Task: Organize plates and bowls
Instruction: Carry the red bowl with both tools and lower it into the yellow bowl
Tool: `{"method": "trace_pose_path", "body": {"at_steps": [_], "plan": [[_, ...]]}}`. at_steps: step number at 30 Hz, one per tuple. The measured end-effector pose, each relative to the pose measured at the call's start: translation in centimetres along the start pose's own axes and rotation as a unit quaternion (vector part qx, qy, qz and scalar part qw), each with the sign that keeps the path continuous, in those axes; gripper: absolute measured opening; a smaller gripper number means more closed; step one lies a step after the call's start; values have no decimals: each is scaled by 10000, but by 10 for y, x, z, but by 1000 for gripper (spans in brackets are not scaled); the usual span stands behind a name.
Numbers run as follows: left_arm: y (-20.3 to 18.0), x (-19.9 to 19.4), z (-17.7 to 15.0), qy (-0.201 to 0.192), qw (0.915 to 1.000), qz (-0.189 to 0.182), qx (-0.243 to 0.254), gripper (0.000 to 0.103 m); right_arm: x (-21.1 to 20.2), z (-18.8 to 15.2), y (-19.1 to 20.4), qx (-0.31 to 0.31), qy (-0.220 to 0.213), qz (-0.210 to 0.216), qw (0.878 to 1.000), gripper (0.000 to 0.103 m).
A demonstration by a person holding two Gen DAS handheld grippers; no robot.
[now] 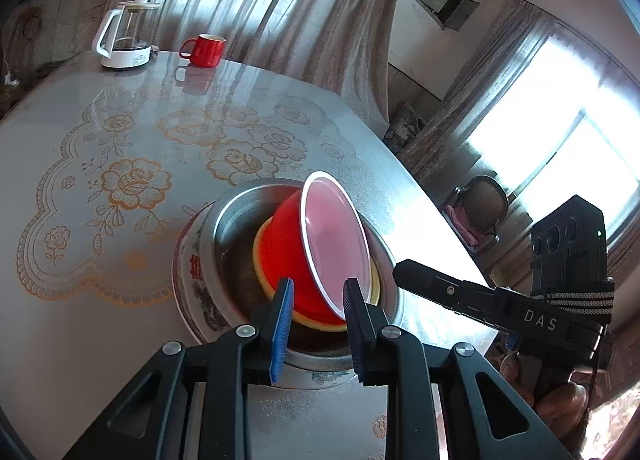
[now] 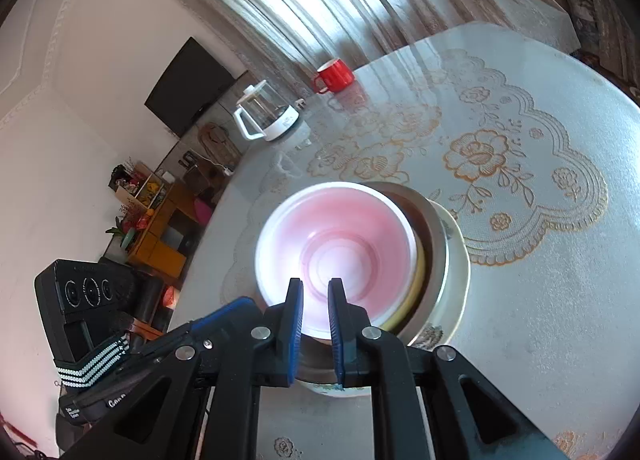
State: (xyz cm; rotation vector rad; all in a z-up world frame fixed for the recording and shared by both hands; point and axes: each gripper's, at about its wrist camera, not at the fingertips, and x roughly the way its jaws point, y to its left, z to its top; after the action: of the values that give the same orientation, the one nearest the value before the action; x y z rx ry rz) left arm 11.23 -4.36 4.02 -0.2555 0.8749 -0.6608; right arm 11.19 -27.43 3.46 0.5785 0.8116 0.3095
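A red bowl (image 1: 296,252) with a pale pink inside (image 2: 340,248) is tipped on its side inside a yellow bowl (image 1: 264,280), which sits in a steel bowl (image 1: 232,216) on a patterned plate (image 1: 188,260). My left gripper (image 1: 318,300) has its jaws apart around the red bowl's lower edge, pads on either side. My right gripper (image 2: 316,300) points into the red bowl's mouth with its jaws narrowly apart; I cannot tell whether they touch the near rim. The right gripper also shows at the right of the left wrist view (image 1: 404,268).
The stack stands near the table's edge on a lace-patterned cloth (image 1: 120,188). A red mug (image 1: 204,50) and a glass kettle (image 1: 128,36) stand at the far side. Curtains, a chair (image 1: 484,204) and shelves (image 2: 160,220) lie beyond the table.
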Motion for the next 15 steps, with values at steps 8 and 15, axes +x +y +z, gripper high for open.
{"method": "trace_pose_path", "body": {"at_steps": [8,15], "plan": [[9,5,11,-87,9995,36,-316,29,4,4,-13,115,-120,-325,9993,20],[6,16,11,64,9993,214,-311,29,8,23,-16,-72,-364,-733,9966,23]]}}
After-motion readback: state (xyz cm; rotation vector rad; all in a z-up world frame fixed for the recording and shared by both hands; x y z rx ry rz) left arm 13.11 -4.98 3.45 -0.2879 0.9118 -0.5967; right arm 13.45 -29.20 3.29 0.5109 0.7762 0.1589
